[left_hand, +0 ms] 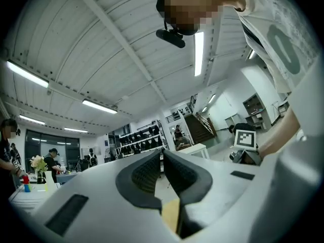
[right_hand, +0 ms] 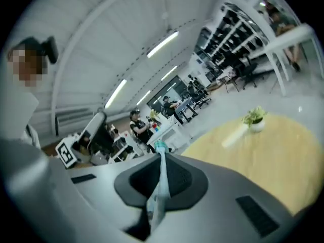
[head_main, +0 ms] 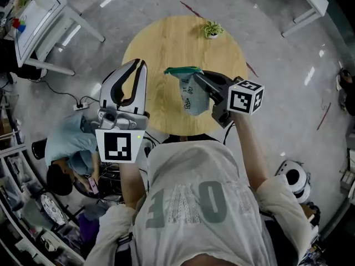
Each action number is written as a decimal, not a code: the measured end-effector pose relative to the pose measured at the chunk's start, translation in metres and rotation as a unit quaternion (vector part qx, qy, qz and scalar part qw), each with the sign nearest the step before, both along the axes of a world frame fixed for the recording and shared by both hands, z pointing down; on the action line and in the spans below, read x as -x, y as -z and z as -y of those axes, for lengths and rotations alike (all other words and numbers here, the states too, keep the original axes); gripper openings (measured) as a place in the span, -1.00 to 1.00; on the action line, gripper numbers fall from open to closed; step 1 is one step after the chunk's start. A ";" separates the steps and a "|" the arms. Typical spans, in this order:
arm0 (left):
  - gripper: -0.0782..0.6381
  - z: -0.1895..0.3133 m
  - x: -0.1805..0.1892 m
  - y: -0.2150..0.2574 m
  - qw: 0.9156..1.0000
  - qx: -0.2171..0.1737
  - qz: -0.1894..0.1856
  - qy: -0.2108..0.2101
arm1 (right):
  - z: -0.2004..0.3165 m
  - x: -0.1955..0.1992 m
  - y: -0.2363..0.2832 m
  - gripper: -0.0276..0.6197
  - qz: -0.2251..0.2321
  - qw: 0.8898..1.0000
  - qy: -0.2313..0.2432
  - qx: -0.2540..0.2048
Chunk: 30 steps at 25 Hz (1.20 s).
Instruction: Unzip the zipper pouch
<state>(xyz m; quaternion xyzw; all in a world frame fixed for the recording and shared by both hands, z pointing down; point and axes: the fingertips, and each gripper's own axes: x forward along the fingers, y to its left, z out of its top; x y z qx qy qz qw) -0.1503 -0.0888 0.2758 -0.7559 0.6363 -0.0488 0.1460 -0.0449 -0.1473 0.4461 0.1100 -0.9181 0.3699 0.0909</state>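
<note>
Step in hand, as I judge it: the pouch is up and held, the zip not yet worked, and the free gripper has to come in on the slider. To do it well, the left gripper [head_main: 141, 64] should open, cross rightward to the teal zipper strip [head_main: 182, 70] and take the pull alone, not the fabric. It should then draw along the line of the strip while the other gripper holds its end firm, so the top edge stays taut. If the bag swings or folds, the slider will likely bind. I cannot make out the pull tab in any view, so it has to be found first.

Fingers, left to right. The left gripper stands over the near left edge of the round table [head_main: 166, 37], pointing away from the person. In the left gripper view [left_hand: 162, 156] its dark pads lie close, tips together, with only the room beyond and nothing between them. It touches nothing.

The zipper pouch [head_main: 191, 96] hangs in the air over the near half of the table, teal strip uppermost and pale body drooping below. I cannot tell whether its bottom brushes the wood.

The right gripper [head_main: 201, 79] reaches in from the right. Its jaws are pressed together on the right end of the pouch's top edge. In the right gripper view [right_hand: 162, 158] the pale fabric [right_hand: 161, 181] runs pinched between the pads, with a teal tip beyond them.

A small potted plant [head_main: 212, 30] sits near the far edge of the table, well apart from all this.
</note>
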 end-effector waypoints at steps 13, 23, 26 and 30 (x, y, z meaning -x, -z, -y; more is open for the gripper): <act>-0.67 -0.015 0.017 -0.010 1.000 0.017 -0.006 0.024 | 0.051 -0.027 -0.119 -0.81 0.051 0.961 -0.151 0.224; -0.67 -0.006 -0.002 -0.022 0.999 0.036 -0.002 0.005 | 0.068 -0.067 -0.171 -0.46 -0.195 0.966 -0.159 0.061; -0.67 -0.005 -0.006 -0.023 0.999 0.039 0.000 0.003 | 0.069 -0.073 -0.178 -0.26 -0.206 0.962 -0.169 0.064; -0.67 -0.003 -0.006 -0.021 0.999 0.036 0.001 0.002 | 0.068 -0.083 -0.185 -0.06 -0.236 0.952 -0.181 0.072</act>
